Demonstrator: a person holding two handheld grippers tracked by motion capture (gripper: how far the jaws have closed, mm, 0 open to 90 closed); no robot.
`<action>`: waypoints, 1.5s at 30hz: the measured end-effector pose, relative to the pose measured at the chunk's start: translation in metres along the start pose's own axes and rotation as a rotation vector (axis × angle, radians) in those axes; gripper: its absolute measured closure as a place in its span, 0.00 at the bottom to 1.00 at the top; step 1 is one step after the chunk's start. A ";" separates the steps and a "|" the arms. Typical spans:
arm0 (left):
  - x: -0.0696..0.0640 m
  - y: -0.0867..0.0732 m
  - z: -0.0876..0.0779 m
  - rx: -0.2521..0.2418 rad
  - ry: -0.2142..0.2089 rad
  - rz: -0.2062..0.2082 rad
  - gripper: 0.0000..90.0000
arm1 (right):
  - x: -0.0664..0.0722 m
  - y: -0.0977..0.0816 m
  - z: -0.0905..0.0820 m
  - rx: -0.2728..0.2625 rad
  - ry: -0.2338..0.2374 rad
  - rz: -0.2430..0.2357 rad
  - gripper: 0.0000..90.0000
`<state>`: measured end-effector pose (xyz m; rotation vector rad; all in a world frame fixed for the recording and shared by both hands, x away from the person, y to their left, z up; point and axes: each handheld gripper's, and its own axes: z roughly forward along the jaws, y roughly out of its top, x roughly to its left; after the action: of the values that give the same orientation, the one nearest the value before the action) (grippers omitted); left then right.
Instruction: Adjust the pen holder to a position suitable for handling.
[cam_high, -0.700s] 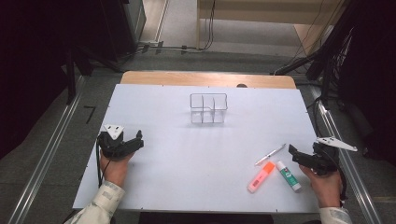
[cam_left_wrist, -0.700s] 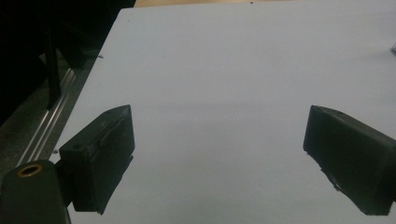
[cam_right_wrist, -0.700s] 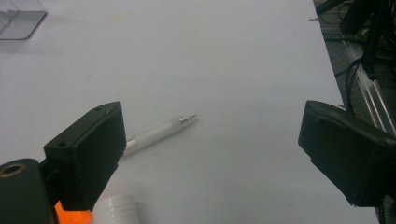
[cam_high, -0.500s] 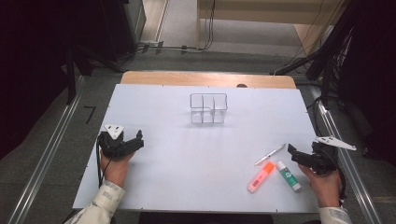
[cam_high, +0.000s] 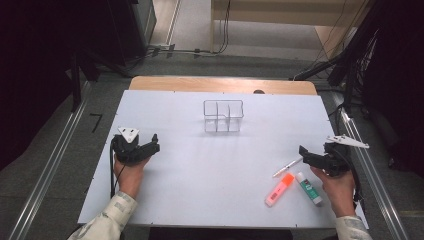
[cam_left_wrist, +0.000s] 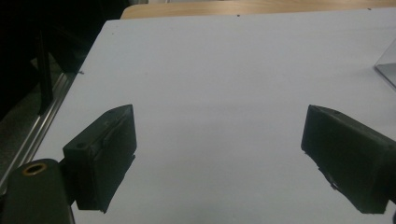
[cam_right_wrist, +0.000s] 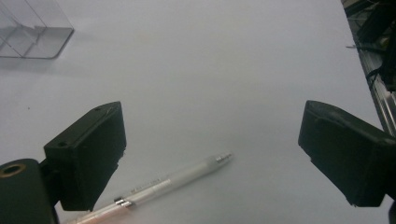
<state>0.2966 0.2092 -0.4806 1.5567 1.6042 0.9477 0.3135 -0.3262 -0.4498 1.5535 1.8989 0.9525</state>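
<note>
On the white table (cam_high: 210, 170) a clear plastic organizer (cam_high: 223, 116) with compartments stands at the middle back. A white pen (cam_high: 287, 167), an orange highlighter (cam_high: 279, 190) and a glue stick (cam_high: 309, 188) lie at the front right. My right gripper (cam_high: 303, 152) rests just right of them, open; the pen (cam_right_wrist: 163, 186) lies below and between its jaws, untouched. My left gripper (cam_high: 152, 144) sits at the left side of the table, open, with bare table (cam_left_wrist: 219, 116) between its jaws.
A wooden table edge (cam_high: 220, 84) runs behind the white surface. Metal rails (cam_high: 50, 170) flank the table on both sides, and cables (cam_high: 190, 50) lie on the floor beyond. The organizer's corner (cam_left_wrist: 386, 70) shows at the right of the left gripper view.
</note>
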 end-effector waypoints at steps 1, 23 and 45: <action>-0.002 0.002 0.001 0.003 -0.005 -0.001 0.12 | 0.002 0.003 0.002 0.003 0.004 -0.003 0.07; -0.050 0.036 0.041 0.017 -0.060 0.051 0.24 | 0.072 0.062 0.045 0.031 0.038 -0.109 0.08; -0.105 0.053 0.082 0.012 -0.178 0.065 0.76 | 0.129 0.086 0.111 0.042 0.068 -0.117 0.75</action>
<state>0.3971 0.1078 -0.4749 1.6612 1.4455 0.8095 0.4219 -0.1693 -0.4467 1.4317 2.0452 0.9312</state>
